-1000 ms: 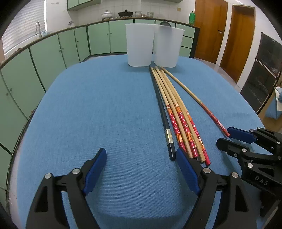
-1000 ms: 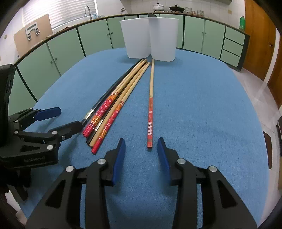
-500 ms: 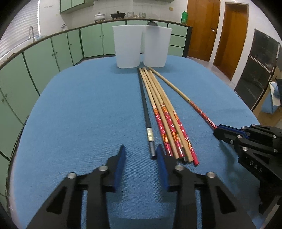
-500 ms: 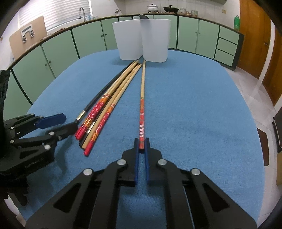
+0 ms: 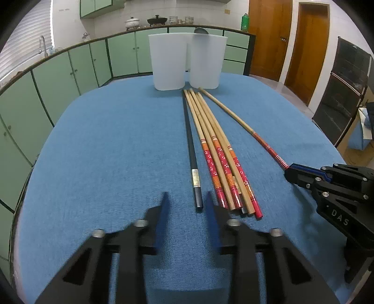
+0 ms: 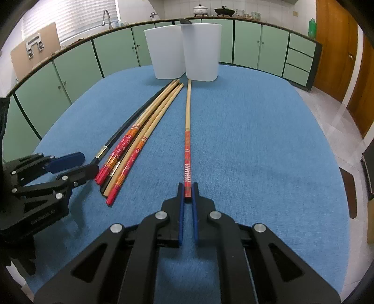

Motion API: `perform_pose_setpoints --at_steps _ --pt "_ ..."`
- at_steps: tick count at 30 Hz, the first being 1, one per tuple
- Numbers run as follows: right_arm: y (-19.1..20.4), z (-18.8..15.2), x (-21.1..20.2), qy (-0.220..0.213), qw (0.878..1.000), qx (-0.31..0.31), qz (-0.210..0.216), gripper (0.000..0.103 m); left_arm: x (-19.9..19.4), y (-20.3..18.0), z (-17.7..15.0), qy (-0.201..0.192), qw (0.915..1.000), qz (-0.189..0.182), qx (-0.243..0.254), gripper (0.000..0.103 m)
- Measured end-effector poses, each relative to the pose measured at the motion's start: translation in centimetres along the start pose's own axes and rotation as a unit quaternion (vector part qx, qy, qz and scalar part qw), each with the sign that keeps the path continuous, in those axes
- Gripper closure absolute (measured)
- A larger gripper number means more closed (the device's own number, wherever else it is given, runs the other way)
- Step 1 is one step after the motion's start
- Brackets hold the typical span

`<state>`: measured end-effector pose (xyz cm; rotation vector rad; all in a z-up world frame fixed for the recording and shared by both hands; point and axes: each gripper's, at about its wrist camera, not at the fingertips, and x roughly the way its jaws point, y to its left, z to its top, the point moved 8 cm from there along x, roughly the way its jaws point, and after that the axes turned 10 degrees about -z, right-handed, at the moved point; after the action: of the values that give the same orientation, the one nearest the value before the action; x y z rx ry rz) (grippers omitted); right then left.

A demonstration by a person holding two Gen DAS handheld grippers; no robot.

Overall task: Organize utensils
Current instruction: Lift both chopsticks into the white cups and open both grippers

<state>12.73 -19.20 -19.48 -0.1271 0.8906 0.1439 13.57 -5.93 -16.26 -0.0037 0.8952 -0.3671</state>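
Right gripper (image 6: 187, 190) jaws clamp the light, stiff, slender red-banded bamboo chopstick (image 6: 187, 138) at its painted end. Left gripper (image 5: 187, 201) jaws, just closing, stand apart, empty, beside the black chopstick (image 5: 190, 145).

This is a kitchen in a home. Green cupboards (image 5: 121, 53) run along the walls under a long counter (image 6: 257, 21). Pots (image 5: 132, 23) sit on the counter by a white tiled wall (image 5: 198, 9). A tap (image 6: 105, 14) stands near a window with blinds (image 6: 70, 16). Two brown wooden doors (image 5: 311, 46) are on one side. A table with a blue cloth (image 5: 105, 152) fills the middle.
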Motion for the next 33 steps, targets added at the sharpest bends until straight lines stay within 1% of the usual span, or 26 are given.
perform_pose_setpoints --at_steps 2,6,8,13,18,20,25,29,33 --pt "0.0 0.0 0.0 0.0 1.0 0.0 0.0 0.097 0.1 -0.1 0.0 0.0 1.0 -0.004 -0.002 0.096" --pt "0.2 0.0 -0.1 -0.004 1.0 -0.007 -0.009 0.098 -0.2 0.1 0.0 -0.006 0.9998 -0.008 -0.015 0.097" --pt "0.0 0.2 -0.5 -0.01 1.0 0.0 0.003 0.098 -0.5 0.2 0.0 -0.01 0.9996 -0.014 -0.024 0.097" --pt "-1.0 1.7 -2.9 -0.042 0.999 0.007 0.009 0.098 -3.8 -0.1 1.4 -0.036 0.9992 -0.011 -0.011 0.097" --pt "-2.3 4.6 -6.7 -0.087 0.996 0.006 0.005 0.098 -8.5 -0.7 4.3 -0.087 0.9961 -0.006 0.014 0.097" --pt "-2.9 5.9 -8.2 -0.104 0.995 0.006 0.004 0.098 -10.3 -0.9 5.8 -0.111 0.9936 -0.005 0.022 0.097" --pt "-4.1 9.6 -10.8 -0.133 0.991 0.01 0.015 0.098 -13.4 -0.6 9.3 -0.16 0.9865 -0.01 0.032 0.097" --pt "-4.7 12.6 -12.3 -0.149 0.989 0.004 0.021 0.098 -14.6 -0.8 12.1 -0.185 0.9817 -0.018 0.04 0.097" --pt "-4.6 15.5 -13.1 -0.158 0.987 -0.005 0.035 0.098 -14.5 -1.1 14.5 -0.194 0.9795 -0.03 0.047 0.097"
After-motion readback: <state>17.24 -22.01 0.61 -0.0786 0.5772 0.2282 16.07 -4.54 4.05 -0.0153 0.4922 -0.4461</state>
